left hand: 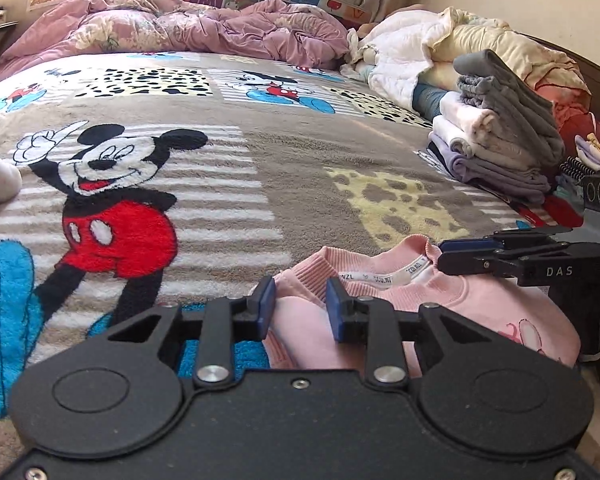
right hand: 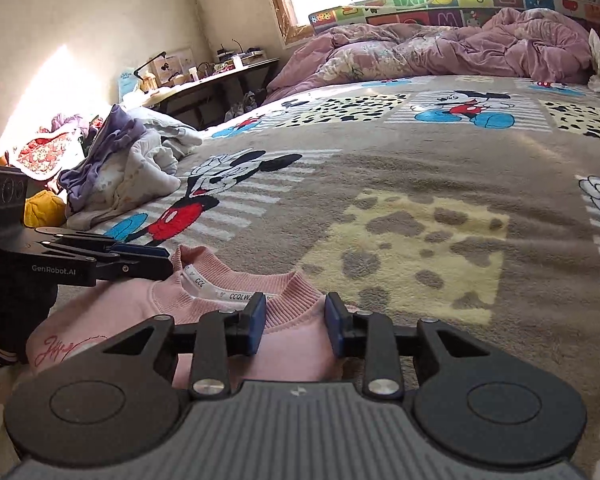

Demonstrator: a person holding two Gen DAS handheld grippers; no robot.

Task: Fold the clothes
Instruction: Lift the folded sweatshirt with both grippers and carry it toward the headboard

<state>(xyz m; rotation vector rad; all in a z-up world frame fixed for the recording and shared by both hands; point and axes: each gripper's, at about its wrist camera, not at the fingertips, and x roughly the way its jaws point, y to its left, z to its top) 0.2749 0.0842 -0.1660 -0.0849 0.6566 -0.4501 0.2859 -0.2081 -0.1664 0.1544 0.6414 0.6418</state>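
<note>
Pink sweatshirt (left hand: 440, 300) lies on a Mickey Mouse blanket (left hand: 300, 168). Left gripper (left hand: 300, 304) and right gripper (right hand: 294, 322) hover at its collar, jaws parted, gripping nothing

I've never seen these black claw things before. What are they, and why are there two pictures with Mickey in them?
They are grippers, pinching tools with two blue-padded fingers. A person holds one in each hand, and each carries a little camera that looks out along its fingers. So one picture is from the left gripper and the other from the right gripper; each also shows the other poking in from the side.

Both are open, above the neck end of a pink sweatshirt, and hold nothing. The sweatshirt lies on a Mickey blanket on a bed. The job is folding clothes: a folded stack sits on one side and a loose pile on the other.
</note>
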